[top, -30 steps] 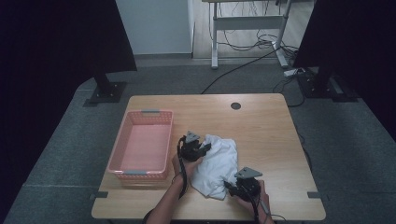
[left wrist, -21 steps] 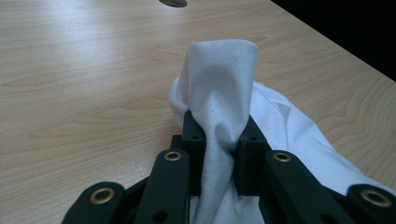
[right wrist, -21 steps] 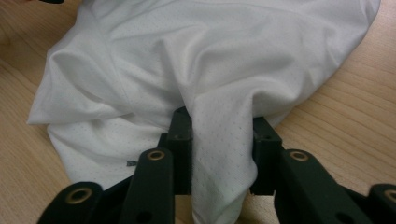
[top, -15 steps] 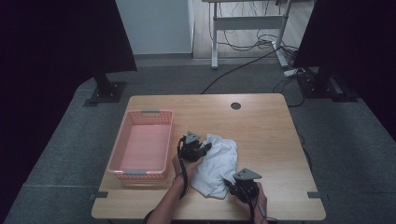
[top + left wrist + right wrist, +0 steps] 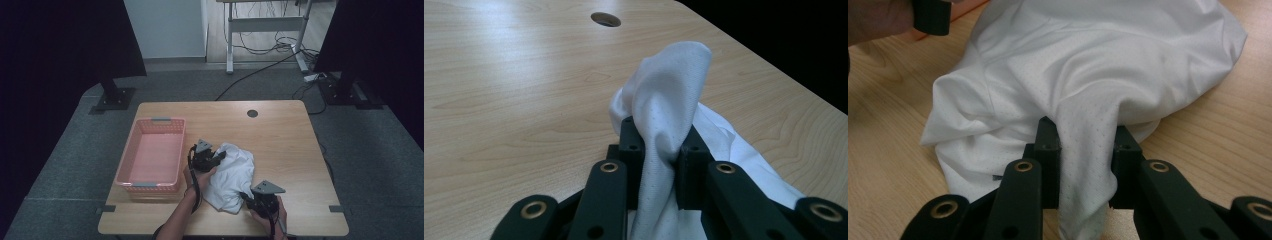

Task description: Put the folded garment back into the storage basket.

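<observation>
Nearest, at the table's front edge, right gripper [image 5: 246,196] with its grey three-cornered plate on top, held in the person's hand; jaws closed tight on a fold at the near edge of the white cloth [image 5: 231,176]; in the right gripper view the fabric [image 5: 1088,80] is pinched between both black jaws and hangs down through them, the rest heaped beyond on the wood.

Just past it, the cloth lies crumpled on the wooden table [image 5: 280,135], right of centre and toward the front; fine dotted weave visible close up.

At the cloth's far-left edge, left gripper [image 5: 219,156], forearm coming in from below; jaws likewise clamped on a fold; in the left gripper view a peak of cloth [image 5: 669,95] stands up between the jaws, lifted off the tabletop.

Left of that gripper, pink basket [image 5: 131,176], long side running front to back, just beside the cloth but not touching it.

Farther off, a round hole [image 5: 252,113] in the tabletop near the back edge; beyond the table, grey floor, cables [image 5: 280,45], a desk frame.
</observation>
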Demonstrator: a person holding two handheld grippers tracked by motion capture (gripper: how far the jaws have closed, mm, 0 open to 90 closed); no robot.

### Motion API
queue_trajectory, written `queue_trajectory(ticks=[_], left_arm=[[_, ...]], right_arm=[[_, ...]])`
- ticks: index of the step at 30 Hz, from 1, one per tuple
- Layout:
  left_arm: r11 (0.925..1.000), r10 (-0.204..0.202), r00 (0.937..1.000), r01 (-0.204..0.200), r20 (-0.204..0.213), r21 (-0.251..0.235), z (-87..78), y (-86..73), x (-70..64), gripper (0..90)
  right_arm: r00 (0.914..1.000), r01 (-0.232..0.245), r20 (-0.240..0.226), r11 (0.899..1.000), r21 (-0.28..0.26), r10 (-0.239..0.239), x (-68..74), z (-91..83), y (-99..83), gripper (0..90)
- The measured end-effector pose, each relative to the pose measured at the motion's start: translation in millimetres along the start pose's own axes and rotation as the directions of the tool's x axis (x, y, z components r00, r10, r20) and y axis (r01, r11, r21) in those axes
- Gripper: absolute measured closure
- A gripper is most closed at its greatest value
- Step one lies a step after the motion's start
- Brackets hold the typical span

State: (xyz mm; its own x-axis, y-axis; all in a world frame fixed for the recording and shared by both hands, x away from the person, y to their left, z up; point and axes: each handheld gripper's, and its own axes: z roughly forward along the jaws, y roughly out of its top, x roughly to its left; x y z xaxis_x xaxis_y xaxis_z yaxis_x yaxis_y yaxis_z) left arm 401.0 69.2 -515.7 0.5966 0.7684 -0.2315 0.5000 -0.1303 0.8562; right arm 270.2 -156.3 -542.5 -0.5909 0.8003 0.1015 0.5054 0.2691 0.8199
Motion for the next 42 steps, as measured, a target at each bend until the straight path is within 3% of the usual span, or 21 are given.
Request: queue_trajectory(ticks=[8, 20, 42], left_arm=[[0.9999, 0.012, 0.9999, -0.012, 0.005, -0.008, -1.6, 4.3, -4.7, 76.5], [0.9996, -0.003, 0.9998, 0.004, 0.020, -0.028, -4.3, 11.1, -6.8, 76.5], [0.9982, -0.003, 0.9995, 0.005, 0.030, -0.060, -13.8, 25.1, -11.8, 76.5]], right_arm=[[1.0000, 0.006, -0.007, 0.999, -0.040, -0.007, 2.4, -8.1, 4.5, 72.4], [0.9999, 0.009, -0.012, 0.995, -0.099, -0.010, 1.8, -22.8, 14.7, 72.4], [0.9995, 0.026, -0.012, 0.988, -0.150, -0.028, 3.7, -38.4, 29.3, 72.3]])
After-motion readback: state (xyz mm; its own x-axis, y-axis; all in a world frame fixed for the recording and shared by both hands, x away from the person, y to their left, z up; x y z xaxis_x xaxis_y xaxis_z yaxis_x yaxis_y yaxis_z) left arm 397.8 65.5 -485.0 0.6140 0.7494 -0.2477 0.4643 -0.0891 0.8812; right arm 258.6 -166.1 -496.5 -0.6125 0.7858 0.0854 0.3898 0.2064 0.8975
